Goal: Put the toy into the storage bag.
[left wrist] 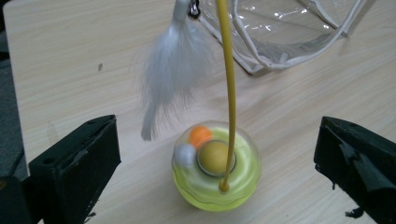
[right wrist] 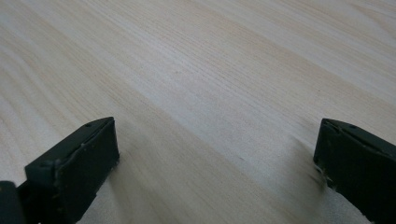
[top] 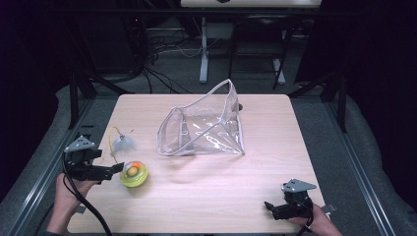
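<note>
The left gripper (top: 117,168) is hovering at the near left of the wooden surface (top: 211,182), its fingers (left wrist: 77,163) standing wide apart on either side of a yellow-green cat toy (left wrist: 216,168), without touching it. The toy is sitting on the surface well to the left of a clear zip pouch (top: 204,128), which is standing open in the middle. From the toy's domed top a yellow wire (left wrist: 228,88) is rising, and a white feather (left wrist: 170,70) is hanging from its upper end. The right gripper (top: 268,206) is resting low near the right front corner, its fingers (right wrist: 74,170) likewise spread, holding nothing.

Judging from this, the work is only beginning: the toy is not yet grasped, and if it is meant for the pouch, the lifting and placing are all left to do.

The wire's top is being cut off by the left gripper view's upper edge. The small balls under the dome are blurring together. Whether the pouch's mouth is facing the toy is hard to make out through the clear plastic.
</note>
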The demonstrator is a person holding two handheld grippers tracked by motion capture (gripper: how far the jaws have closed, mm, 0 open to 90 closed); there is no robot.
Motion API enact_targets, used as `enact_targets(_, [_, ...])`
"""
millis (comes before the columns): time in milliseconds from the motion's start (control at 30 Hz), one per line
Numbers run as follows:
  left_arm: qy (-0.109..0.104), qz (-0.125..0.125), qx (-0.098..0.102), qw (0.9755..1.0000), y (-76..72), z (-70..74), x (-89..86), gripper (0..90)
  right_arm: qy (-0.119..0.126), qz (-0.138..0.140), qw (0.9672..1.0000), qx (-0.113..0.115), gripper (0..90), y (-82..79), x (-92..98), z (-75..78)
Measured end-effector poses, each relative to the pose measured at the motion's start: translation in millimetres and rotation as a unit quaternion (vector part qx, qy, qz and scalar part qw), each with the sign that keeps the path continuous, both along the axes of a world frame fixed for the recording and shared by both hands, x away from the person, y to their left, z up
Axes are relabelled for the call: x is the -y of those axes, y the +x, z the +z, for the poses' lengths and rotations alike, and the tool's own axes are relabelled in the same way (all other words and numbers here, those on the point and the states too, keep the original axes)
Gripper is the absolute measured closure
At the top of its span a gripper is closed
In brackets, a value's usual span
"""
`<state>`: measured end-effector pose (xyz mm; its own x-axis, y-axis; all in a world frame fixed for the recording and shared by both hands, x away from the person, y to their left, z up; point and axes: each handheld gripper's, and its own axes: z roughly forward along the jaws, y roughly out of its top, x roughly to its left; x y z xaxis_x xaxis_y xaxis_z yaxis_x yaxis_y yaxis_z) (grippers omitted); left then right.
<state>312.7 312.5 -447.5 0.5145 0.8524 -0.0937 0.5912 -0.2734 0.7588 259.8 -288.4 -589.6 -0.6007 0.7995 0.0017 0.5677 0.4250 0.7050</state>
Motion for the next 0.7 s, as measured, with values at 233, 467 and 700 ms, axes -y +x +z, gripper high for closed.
enact_targets(233, [-0.006,-0.005,0.009,0.9999,3.2,9.5,0.6,21.0,0.002,-0.003,1.0,0.0,0.0,-0.3,-0.3,-0.2])
enact_targets(467, [0.007,-0.012,-0.005,0.9999,7.0,13.9,3.2,45.2,0.002,-0.002,1.0,0.001,0.0,-0.2,-0.3,-0.3])
enact_targets(700, [0.005,-0.022,-0.008,0.9997,11.1,16.4,4.9,63.2,0.002,-0.002,1.0,0.0,0.0,-0.2,-0.3,-0.2])
